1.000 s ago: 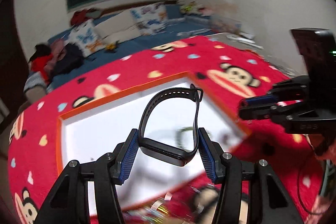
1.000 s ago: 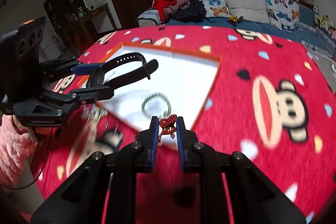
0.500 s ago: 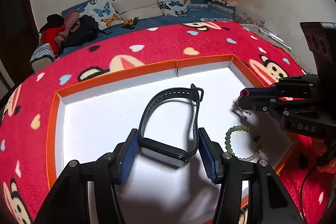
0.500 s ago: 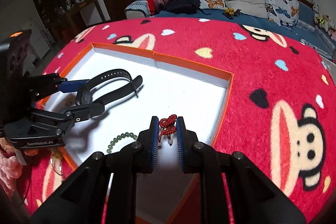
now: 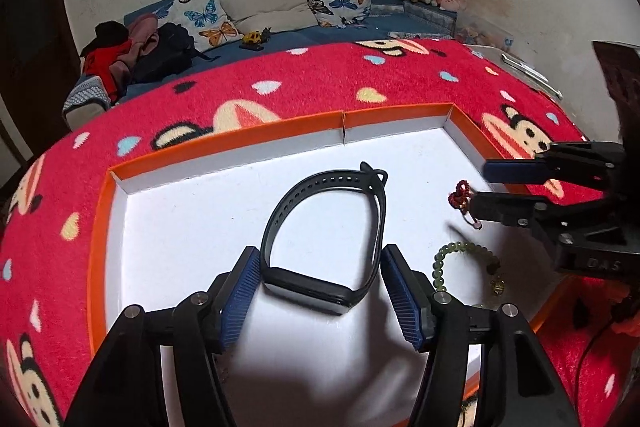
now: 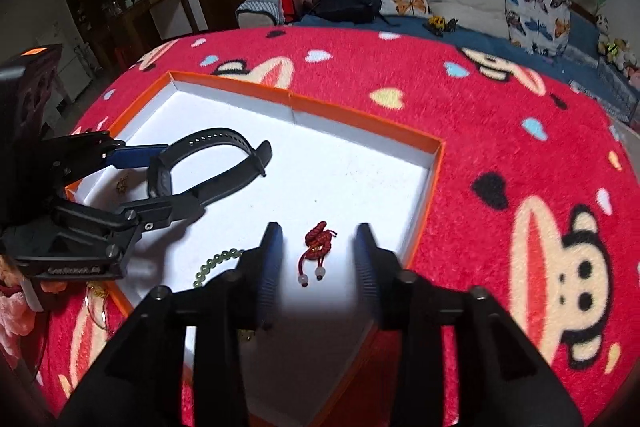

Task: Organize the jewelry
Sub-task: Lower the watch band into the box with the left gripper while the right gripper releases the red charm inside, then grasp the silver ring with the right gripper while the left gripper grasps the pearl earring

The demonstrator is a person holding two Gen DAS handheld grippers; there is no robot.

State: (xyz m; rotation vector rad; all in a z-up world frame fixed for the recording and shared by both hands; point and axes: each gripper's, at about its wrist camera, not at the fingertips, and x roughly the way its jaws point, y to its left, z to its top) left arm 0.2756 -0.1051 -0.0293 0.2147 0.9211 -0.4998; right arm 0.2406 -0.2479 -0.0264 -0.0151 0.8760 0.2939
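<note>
A shallow white tray with an orange rim (image 5: 280, 131) (image 6: 360, 119) lies on the red cartoon blanket. My left gripper (image 5: 320, 267) stands over the tray, its fingers wide apart around a black fitness band (image 5: 324, 231) (image 6: 208, 163) that rests between them. My right gripper (image 6: 318, 251) is open over the tray, and a red knotted cord charm (image 6: 318, 243) (image 5: 460, 195) lies on the tray floor between its fingers. A green bead bracelet (image 5: 452, 259) (image 6: 212, 263) lies in the tray near both grippers.
The red blanket (image 6: 520, 147) covers the table around the tray. A thin gold bangle (image 6: 96, 303) lies on the blanket outside the tray's near left corner. A sofa with butterfly pillows (image 5: 272, 7) stands behind the table.
My right gripper has opened and the red charm now lies on the tray floor. My left gripper has opened wider around the band and come lower over the tray.
</note>
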